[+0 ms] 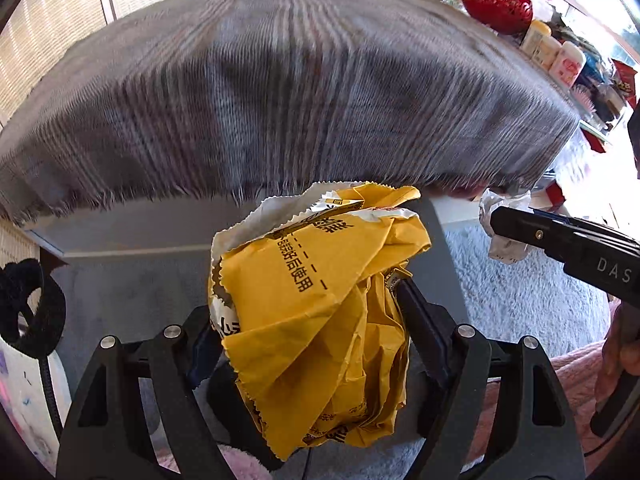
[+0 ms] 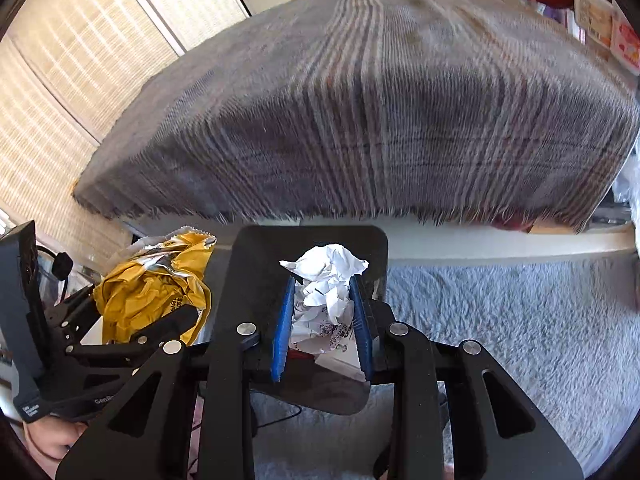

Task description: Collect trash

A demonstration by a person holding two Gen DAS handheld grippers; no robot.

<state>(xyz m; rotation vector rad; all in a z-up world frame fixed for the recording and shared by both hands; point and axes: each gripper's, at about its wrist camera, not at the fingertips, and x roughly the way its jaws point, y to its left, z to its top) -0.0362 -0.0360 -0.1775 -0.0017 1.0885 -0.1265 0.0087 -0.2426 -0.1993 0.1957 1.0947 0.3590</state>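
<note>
A crumpled yellow paper bag [image 1: 316, 320] with black print fills the left wrist view, and my left gripper [image 1: 308, 300] is shut on it, its jaws wide around the bulk. In the right wrist view my right gripper [image 2: 322, 284] is shut on a ball of crumpled white paper [image 2: 326, 280], which is pinched between the blue pads [image 2: 282, 332]. From the left wrist view, the right gripper [image 1: 520, 224] shows at the right with the white paper [image 1: 502, 216] at its tip. The left gripper [image 2: 160, 300] and the yellow bag [image 2: 148, 292] appear at the left of the right wrist view. Both grippers point steeply down in front of the table.
A table under a grey plaid fringed cloth [image 1: 280, 80] spans both views. A red basket [image 1: 500, 8] and several bottles [image 1: 552, 48] stand along its far right. A shaggy grey-blue rug [image 2: 520, 320] covers the floor. A black flat object with rounded corners [image 2: 256, 260] lies under the right gripper.
</note>
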